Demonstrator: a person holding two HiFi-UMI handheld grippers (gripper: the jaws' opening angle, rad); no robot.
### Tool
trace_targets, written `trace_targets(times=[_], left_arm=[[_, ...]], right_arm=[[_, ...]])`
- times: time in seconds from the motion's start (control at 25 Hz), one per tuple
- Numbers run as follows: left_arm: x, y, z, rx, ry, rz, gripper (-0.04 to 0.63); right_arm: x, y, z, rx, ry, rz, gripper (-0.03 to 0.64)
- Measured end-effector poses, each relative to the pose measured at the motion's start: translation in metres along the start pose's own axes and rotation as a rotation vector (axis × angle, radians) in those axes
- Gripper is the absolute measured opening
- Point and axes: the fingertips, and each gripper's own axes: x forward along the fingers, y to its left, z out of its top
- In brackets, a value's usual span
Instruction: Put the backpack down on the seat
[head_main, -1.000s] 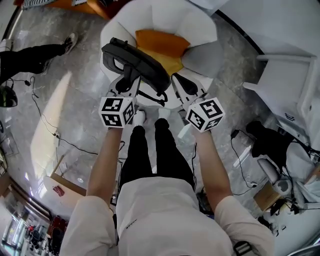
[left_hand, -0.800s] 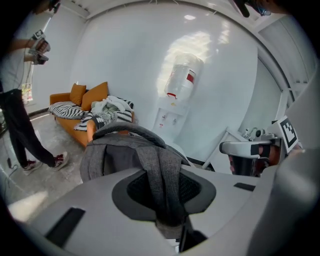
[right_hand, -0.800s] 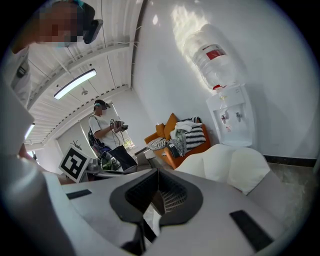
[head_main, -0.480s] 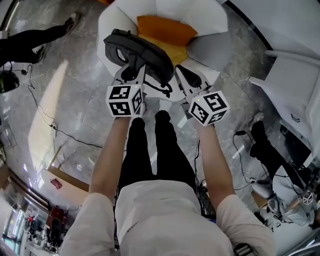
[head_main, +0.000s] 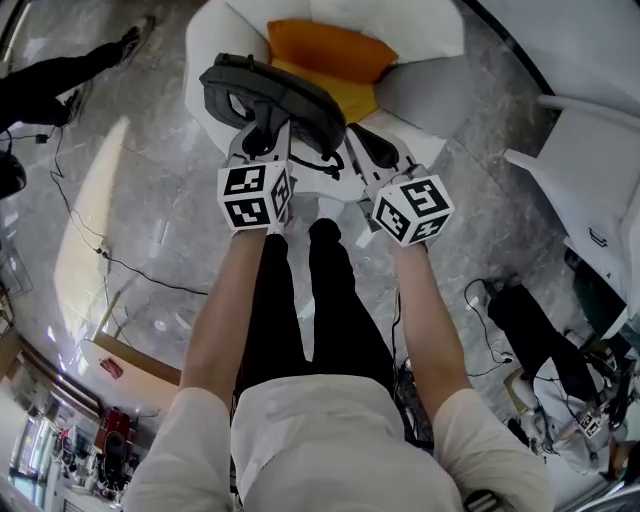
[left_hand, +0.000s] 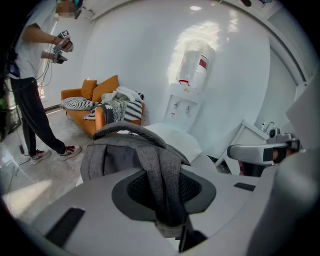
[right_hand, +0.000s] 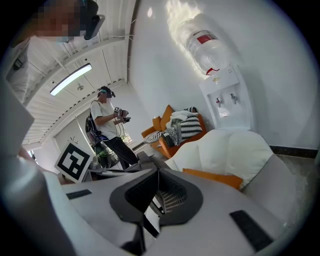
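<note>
I've got the left gripper's (left_hand: 165, 200) fingers (left_hand: 125, 197) pinching the backpack (head_main: 270, 100) strap (left_hand: 159, 170) so it hangs over the near edge of the seat (head_main: 215, 60). The right gripper's (right_hand: 155, 192) fingers are pressed together, empty.

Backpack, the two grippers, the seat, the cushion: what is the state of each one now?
backpack: hanging by its strap at the seat's front edge.
left gripper: shut on the backpack's strap.
right gripper: shut, holding nothing.
seat: bears the orange cushion.
orange cushion: lying on the seat.
</note>
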Motion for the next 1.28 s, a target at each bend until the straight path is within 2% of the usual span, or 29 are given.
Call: trace_targets(times=[0.28,0.6,1.28], left_arm=[[0.028,0.0,0.001,0.022,-0.003,0.009,0.097],[0.052,-0.006,0.004,0.009,-0.011,0.016,0.098],[0.105,-0.039,-0.003,0.066,0.012,-0.076,0.117]], right_arm=[[0.021,-0.023,0.001,0.004,-0.023,-0.021,0.026],[0.033,-0.044,0.002,0.011,-0.031,-0.035,0.026],[0.045,-0.077,-0.007,0.012,-0.024,-0.073,0.026]])
